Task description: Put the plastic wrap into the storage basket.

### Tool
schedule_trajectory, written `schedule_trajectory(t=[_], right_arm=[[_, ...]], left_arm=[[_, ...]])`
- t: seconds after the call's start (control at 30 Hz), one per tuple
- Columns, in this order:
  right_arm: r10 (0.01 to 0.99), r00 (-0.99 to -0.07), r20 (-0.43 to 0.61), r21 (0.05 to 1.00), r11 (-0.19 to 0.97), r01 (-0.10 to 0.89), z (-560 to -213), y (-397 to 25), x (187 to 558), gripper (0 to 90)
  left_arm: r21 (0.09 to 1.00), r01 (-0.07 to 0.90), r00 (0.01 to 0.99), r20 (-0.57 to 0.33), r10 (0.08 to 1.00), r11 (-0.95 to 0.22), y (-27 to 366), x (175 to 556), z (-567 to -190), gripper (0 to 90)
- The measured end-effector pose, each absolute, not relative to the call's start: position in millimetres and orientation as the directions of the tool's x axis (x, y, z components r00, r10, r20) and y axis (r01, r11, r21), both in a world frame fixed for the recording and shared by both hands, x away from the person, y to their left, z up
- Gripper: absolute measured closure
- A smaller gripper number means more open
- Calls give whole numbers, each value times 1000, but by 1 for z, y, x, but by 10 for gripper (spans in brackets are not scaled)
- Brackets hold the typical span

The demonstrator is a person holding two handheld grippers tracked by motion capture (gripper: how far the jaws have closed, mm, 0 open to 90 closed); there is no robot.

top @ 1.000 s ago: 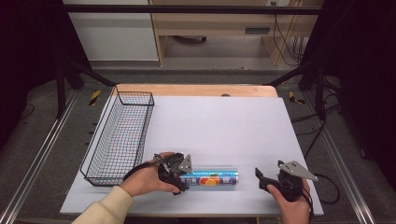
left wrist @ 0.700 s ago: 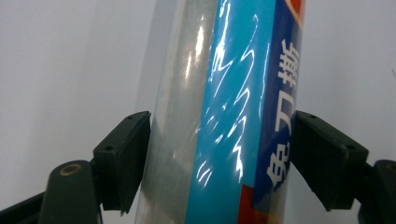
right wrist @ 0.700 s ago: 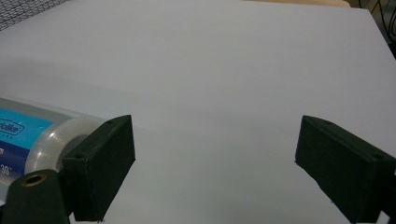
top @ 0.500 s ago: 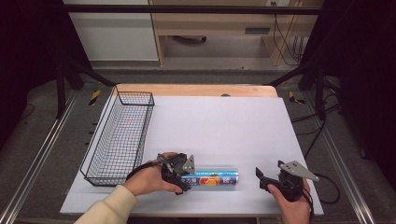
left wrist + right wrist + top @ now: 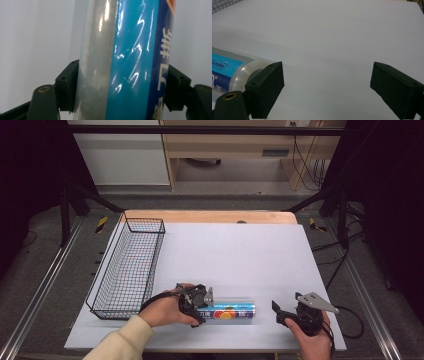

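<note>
A long roll in a blue printed wrapper [image 5: 229,311] lies on its side near the front edge of the white table [image 5: 240,250]. My left gripper [image 5: 202,309] is shut on the roll's left end. In the left gripper view both black jaws press the sides of the roll [image 5: 125,57], with the left gripper [image 5: 122,91] squeezing it. My right gripper [image 5: 278,313] stands open on the table just right of the roll's other end, apart from it. In the right gripper view the roll's clear end [image 5: 234,72] sits beside the left jaw of the right gripper [image 5: 325,86].
A black wire basket [image 5: 127,270] stands along the table's left side and holds nothing that I can see. A wooden strip [image 5: 210,216] runs along the table's far edge. Dark frame posts and cables stand beyond the table.
</note>
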State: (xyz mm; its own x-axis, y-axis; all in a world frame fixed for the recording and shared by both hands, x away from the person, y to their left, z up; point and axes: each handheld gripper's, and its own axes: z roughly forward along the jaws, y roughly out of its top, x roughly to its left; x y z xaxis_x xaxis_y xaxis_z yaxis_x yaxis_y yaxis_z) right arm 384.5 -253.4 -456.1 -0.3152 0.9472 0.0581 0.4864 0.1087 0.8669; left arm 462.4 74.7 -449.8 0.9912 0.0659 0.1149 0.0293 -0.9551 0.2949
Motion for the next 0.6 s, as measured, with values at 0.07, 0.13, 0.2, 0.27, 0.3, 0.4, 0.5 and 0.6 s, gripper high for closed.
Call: schedule_trajectory(t=[0.07,0.13,0.2,0.27,0.3,0.4,0.5,0.6], right_arm=[[947,-315,58,867,108,486,-456,-254,385,121],[947,-314,61,866,106,488,-456,-254,385,121],[947,-316,63,867,105,487,-456,-253,385,122],[947,-315,63,868,104,486,-456,-254,385,123],[947,-314,62,868,104,486,-456,-254,385,124],[948,-312,66,869,99,485,-456,-255,385,126],[949,-307,68,868,95,487,-456,-255,385,128],[950,-307,66,870,96,483,-456,-256,386,129]], left_arm=[[291,23,991,120,60,-956,74,462,-450,291],[289,17,991,120,54,-957,73,462,-450,296],[287,13,992,120,50,-958,73,462,-449,299],[286,4,991,124,41,-958,73,462,-449,303],[292,3,991,125,41,-956,74,462,-449,304],[314,-6,991,130,37,-949,76,460,-448,307],[329,-15,989,146,35,-944,76,458,-442,309],[314,-11,987,157,40,-949,75,455,-436,311]])
